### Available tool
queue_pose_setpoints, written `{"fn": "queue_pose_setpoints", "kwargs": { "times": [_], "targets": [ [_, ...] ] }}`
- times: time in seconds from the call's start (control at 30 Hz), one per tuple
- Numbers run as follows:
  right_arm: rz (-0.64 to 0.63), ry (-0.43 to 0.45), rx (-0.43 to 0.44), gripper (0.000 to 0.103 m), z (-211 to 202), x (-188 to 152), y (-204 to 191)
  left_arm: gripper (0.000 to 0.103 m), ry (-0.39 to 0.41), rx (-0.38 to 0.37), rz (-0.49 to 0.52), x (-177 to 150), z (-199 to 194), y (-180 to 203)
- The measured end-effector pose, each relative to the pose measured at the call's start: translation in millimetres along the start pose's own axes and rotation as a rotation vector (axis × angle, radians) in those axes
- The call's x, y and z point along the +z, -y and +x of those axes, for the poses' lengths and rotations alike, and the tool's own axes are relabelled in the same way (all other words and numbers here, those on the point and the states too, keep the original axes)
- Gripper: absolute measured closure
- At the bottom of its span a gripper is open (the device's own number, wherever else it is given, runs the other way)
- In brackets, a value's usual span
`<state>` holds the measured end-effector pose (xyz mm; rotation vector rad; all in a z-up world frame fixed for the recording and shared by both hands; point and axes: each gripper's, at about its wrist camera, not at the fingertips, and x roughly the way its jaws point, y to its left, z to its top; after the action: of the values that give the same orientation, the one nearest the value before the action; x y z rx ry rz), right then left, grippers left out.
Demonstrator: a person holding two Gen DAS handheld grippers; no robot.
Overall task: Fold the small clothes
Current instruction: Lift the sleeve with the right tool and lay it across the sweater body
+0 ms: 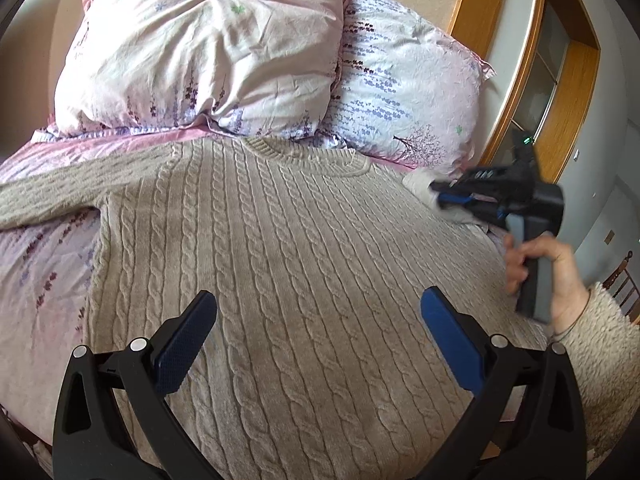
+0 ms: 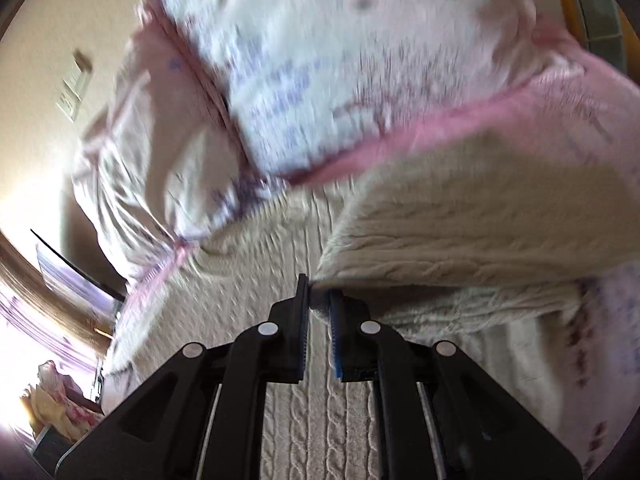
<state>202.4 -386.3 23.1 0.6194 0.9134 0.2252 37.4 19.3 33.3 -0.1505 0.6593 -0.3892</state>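
One sweater sleeve (image 2: 460, 240) pinched between right jaws.

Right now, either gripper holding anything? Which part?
Right gripper is pinched on the sweater's sleeve at its cuff end, lifted over the body. Left gripper is open above the sweater, holding nothing.

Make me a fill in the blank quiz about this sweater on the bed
1. The cable-knit sweater lies on the ____.
2. The right tool grips the sweater's ____.
3. The left tool hovers with its jaws ____.
4. Behind the collar lie two floral ____.

Missing words: bed; sleeve; open; pillows
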Motion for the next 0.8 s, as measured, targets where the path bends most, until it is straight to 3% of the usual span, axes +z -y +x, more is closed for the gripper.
{"fn": "queue_pose_setpoints", "kwargs": {
  "times": [0.07,0.13,0.17,0.4,0.5,0.8],
  "targets": [
    [0.042,-0.020,0.014,0.082,4.8,-0.5,3.8,0.001,0.007,0.002,0.006,1.8,-1.3,-0.1],
    [0.096,-0.012,0.028,0.050,-1.0,0.2,12.1,0.001,0.008,0.000,0.008,2.9,-0.9,-0.1],
    [0.122,0.000,0.039,0.046,-5.3,-0.2,18.1,0.001,0.007,-0.001,0.008,3.1,-0.2,-0.1],
    [0.408,0.091,0.125,0.045,-39.3,-1.1,80.8,0.001,-0.008,-0.001,0.003,0.9,2.3,-2.6],
    [0.510,0.150,0.137,0.051,-57.5,-6.2,107.8,0.001,-0.006,0.002,-0.005,1.3,1.9,-6.1],
    [0.622,0.221,0.053,0.059,-78.2,-3.9,141.3,0.001,-0.015,0.009,-0.025,6.9,3.8,-12.9]
  ]
}}
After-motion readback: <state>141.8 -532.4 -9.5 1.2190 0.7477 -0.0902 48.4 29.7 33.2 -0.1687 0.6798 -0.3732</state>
